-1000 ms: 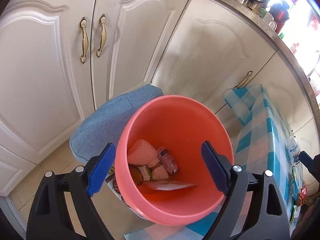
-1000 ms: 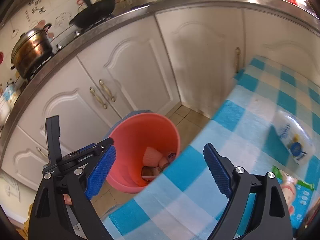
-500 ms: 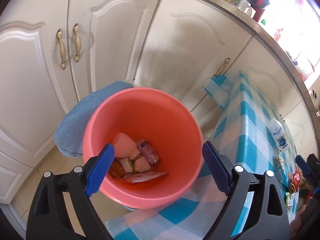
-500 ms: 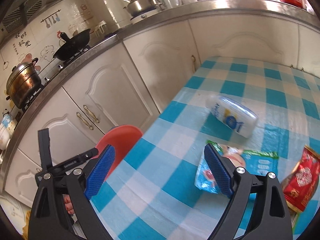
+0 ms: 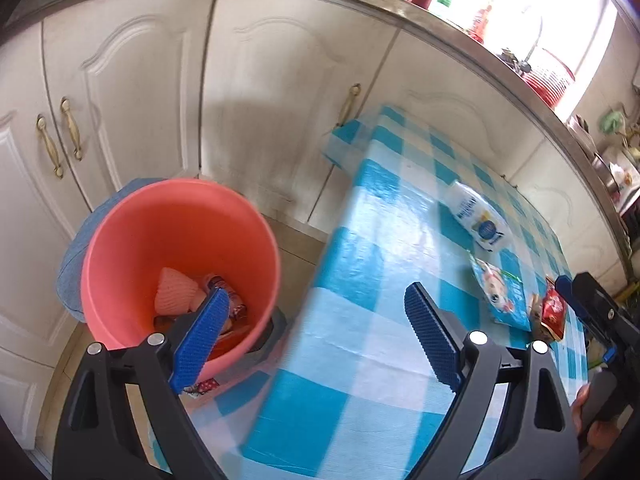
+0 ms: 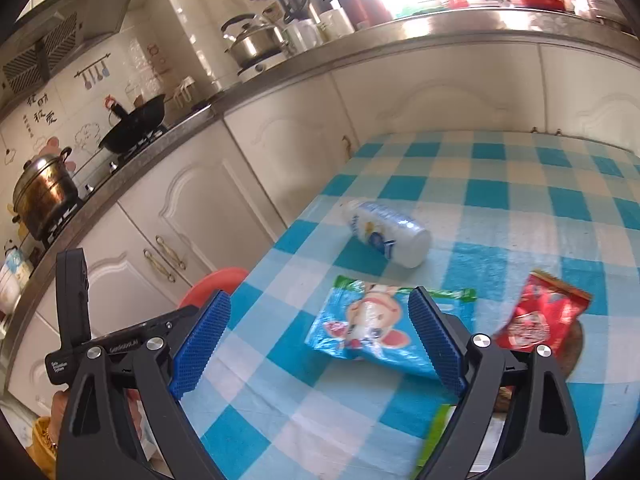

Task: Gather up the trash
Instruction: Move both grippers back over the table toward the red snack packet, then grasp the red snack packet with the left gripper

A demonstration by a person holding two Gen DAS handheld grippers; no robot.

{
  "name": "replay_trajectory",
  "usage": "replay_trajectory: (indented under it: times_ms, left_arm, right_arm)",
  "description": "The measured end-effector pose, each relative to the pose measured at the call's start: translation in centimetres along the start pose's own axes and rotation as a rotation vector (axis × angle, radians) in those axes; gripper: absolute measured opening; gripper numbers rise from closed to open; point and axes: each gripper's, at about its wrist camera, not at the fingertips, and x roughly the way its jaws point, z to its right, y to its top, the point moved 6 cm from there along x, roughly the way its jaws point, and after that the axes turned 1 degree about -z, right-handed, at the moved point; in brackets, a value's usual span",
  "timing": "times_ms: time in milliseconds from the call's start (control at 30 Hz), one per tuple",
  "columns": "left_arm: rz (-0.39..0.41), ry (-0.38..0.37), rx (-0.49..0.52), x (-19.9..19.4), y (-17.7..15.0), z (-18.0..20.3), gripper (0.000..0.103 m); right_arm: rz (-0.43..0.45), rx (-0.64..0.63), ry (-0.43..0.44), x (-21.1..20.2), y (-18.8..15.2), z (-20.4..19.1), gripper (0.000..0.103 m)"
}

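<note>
A pink bucket (image 5: 132,236) stands on the floor beside the table, with several wrappers (image 5: 180,294) inside; its rim shows in the right wrist view (image 6: 212,282). On the blue checked tablecloth (image 6: 500,196) lie a white bottle (image 6: 386,233), a blue snack bag (image 6: 372,326) and a red wrapper (image 6: 540,318). They also show in the left wrist view: bottle (image 5: 476,222), blue bag (image 5: 500,292), red wrapper (image 5: 554,312). My left gripper (image 5: 316,336) is open and empty over the table's edge by the bucket. My right gripper (image 6: 320,340) is open and empty, just above the blue bag.
White cabinets (image 5: 256,92) with brass handles run behind the bucket and table. A blue cushion (image 5: 76,248) lies behind the bucket. The counter (image 6: 168,128) carries a wok, pots and kettles. A green packet edge (image 6: 434,436) lies near the right gripper's base.
Both grippers have swung right, from over the bucket toward the table. The bucket has slid to the left of both views, and the bottle, blue bag and red wrapper have come closer.
</note>
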Motion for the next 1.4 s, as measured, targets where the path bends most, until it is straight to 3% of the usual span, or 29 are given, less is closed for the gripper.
replay_trajectory:
  times_ms: [333,567,867,1167,1400]
  left_arm:
    - [-0.019,-0.028,0.081,-0.1,-0.8,5.2,0.09]
    - [-0.044,-0.059,0.144,0.2,-1.8,9.1,0.09]
    - [-0.081,-0.194,0.351,-0.2,-4.4,17.2,0.09]
    - [-0.14,-0.241,0.56,2.1,-6.8,25.0,0.09]
    - [-0.175,-0.25,0.604,5.0,-6.5,27.8,0.09]
  right_arm:
    - [0.094,0.12,-0.036,-4.2,1.4,5.9,0.091]
    - [0.094,0.211,-0.071,-5.5,1.5,10.7,0.092]
    - [0.105,0.369,-0.081,-6.9,1.2,17.4,0.092]
    - [0.094,0.418,-0.051,-7.8,1.1,20.1,0.092]
    - [0.1,0.426,-0.053,-8.5,1.0,21.0,0.092]
